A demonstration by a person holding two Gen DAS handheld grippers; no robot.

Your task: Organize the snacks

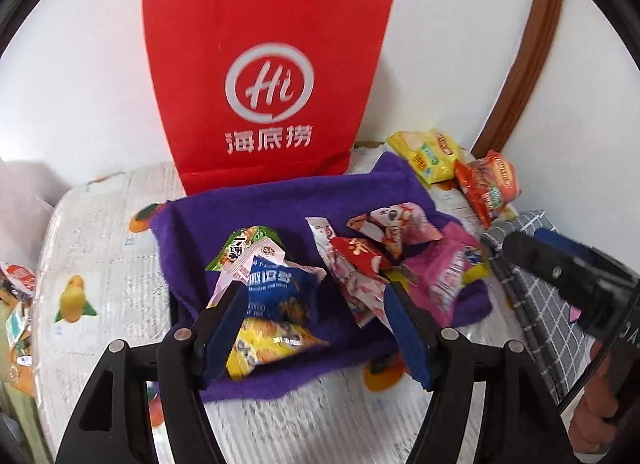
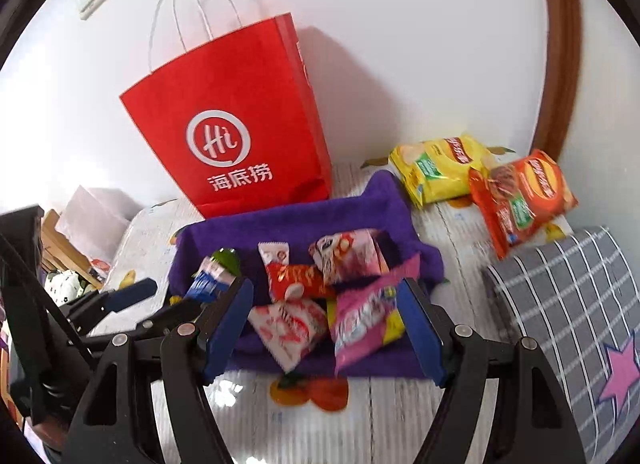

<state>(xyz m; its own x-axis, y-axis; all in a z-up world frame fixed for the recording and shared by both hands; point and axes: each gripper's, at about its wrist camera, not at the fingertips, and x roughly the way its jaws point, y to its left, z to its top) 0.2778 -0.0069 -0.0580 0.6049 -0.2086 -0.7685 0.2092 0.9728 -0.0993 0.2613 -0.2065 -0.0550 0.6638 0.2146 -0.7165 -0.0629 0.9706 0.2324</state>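
Several small snack packs lie heaped on a purple cloth point(image 1: 280, 200) point(image 2: 300, 220) on the fruit-print table. Among them are a blue pack point(image 1: 276, 292), a pink pack point(image 1: 444, 268) point(image 2: 364, 320) and a red pack point(image 2: 296, 276). My left gripper point(image 1: 316, 292) hangs open above the heap, its left finger beside the blue pack, gripping nothing. My right gripper point(image 2: 325, 286) is also open over the pink and white packs, with nothing between its pads. Behind the cloth a red paper bag point(image 1: 268, 76) point(image 2: 236, 136) stands upright against the wall.
A yellow chip bag point(image 2: 436, 168) and an orange chip bag point(image 2: 520, 196) lie at the back right by the wall. A grey checked cloth point(image 2: 568, 292) with a pink star covers the right side. More clutter lies beyond the table's left edge point(image 1: 20, 284).
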